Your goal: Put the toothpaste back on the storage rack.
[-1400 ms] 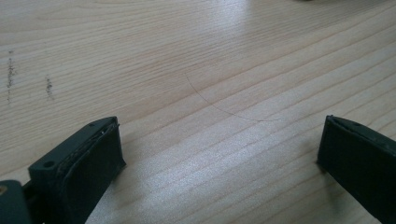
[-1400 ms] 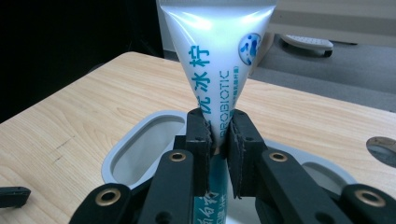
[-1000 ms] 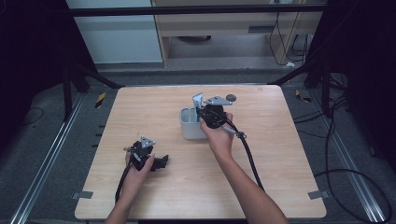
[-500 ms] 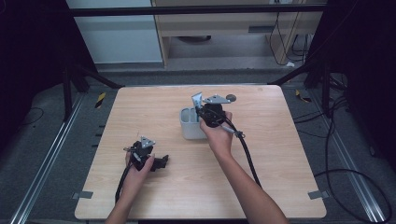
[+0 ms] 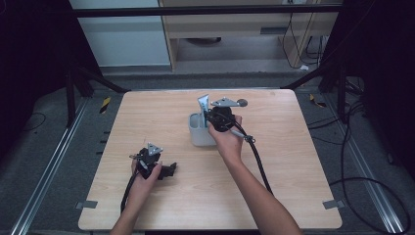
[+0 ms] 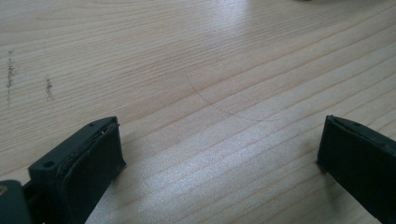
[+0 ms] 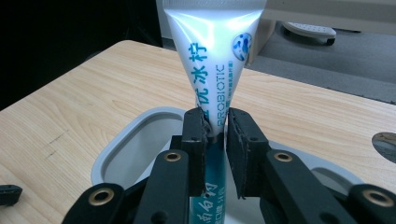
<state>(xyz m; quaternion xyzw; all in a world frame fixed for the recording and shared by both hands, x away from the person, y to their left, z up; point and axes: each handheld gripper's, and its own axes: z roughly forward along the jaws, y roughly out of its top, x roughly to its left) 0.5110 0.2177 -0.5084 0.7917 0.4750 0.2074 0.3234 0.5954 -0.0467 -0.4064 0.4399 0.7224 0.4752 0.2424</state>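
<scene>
Two tools: right tool clamped on the toothpaste tube, though the grip has just been easing a little with the tube between the pads; left tool resting on the counter near left, jaws wide apart, nothing between them.
Tube position: upright, crimped end up, lower end down inside the grey holder at counter centre, towards the far side.
Step in hand: judged as seating the tube in the holder and letting go.
Doing it well: keep the tube vertical, let its lower end rest on the holder floor before spreading the pads, then lift straight up so the pads don't drag it out or tip the holder.
Risk: tube leaning against the rim if released too early.
Writing, Latin: "PROBIOTIC" in teal down the tube.
Writing, Chinese: large teal characters beside it, a round blue emblem near the top; no brand name legible.
</scene>
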